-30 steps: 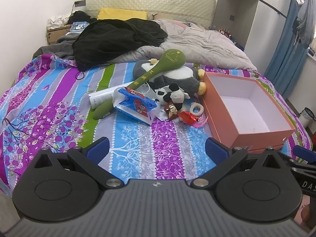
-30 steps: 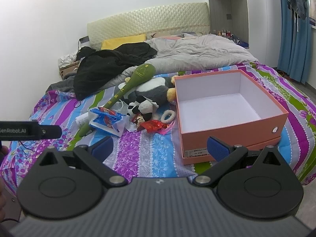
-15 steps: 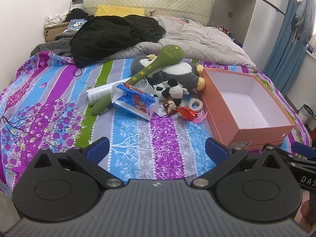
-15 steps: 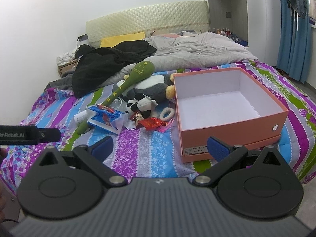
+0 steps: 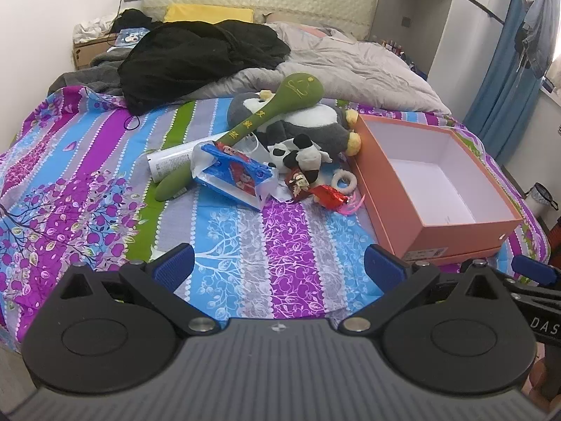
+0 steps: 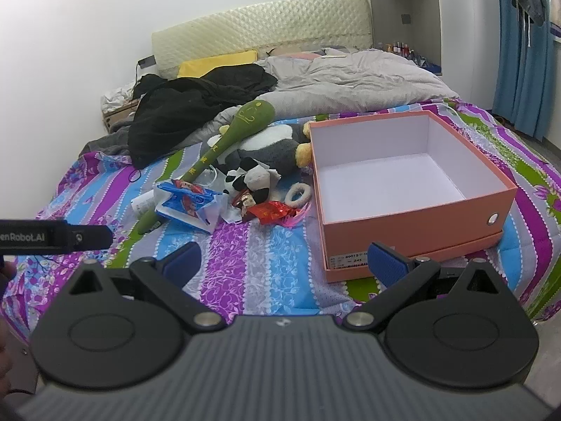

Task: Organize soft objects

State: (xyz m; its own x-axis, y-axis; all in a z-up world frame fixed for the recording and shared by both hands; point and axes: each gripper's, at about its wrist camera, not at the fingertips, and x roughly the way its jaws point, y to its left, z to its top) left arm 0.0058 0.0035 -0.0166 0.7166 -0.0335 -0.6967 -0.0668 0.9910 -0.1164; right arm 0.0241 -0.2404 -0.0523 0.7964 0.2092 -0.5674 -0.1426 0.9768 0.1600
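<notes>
Bed with striped floral sheet [image 5: 105, 182] carries an empty orange cardboard box [image 6: 413, 210]; beside it lies a heap: grey plush penguin [image 5: 308, 129], green plush mallet [image 5: 266, 115], small cow plush [image 5: 301, 154]. Left tool [image 5: 278, 266] and right tool [image 6: 285, 261] both wide, empty. Risk: the mallet overlies the penguin, so lifting the penguin first may scatter the heap.

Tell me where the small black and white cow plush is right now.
In both wrist views the cow plush lies mid-pile on the bedspread, against the grey penguin plush behind it, left of the open orange box and just right of the blue packet.
</notes>
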